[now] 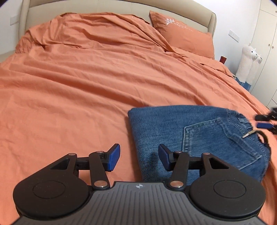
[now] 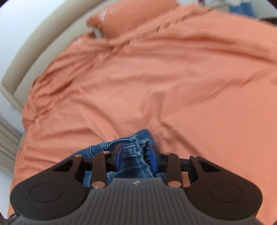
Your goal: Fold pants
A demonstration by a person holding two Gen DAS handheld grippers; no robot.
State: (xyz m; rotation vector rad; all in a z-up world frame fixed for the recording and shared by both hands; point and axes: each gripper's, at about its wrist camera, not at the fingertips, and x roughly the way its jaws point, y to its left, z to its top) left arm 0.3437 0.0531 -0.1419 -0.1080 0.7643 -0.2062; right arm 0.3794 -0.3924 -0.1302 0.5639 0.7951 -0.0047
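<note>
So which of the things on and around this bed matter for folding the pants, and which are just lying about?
Part of the job:
jeans
left gripper
right gripper
bed cover, the folding surface

Just lying about:
pillow
alpaca plush toys
headboard

Blur and cut edges
The right wrist view is smeared; the right gripper [image 1: 265,121] (near the jeans [image 1: 199,138] waistband) is cropped.

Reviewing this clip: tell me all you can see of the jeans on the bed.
The jeans are blue denim, folded into a compact rectangle with a stitched back pocket facing up and the waistband bunched at the right. They lie on the orange bedspread. The right gripper has waistband fabric between its fingers; the left gripper stands open at the near-left corner.
</note>
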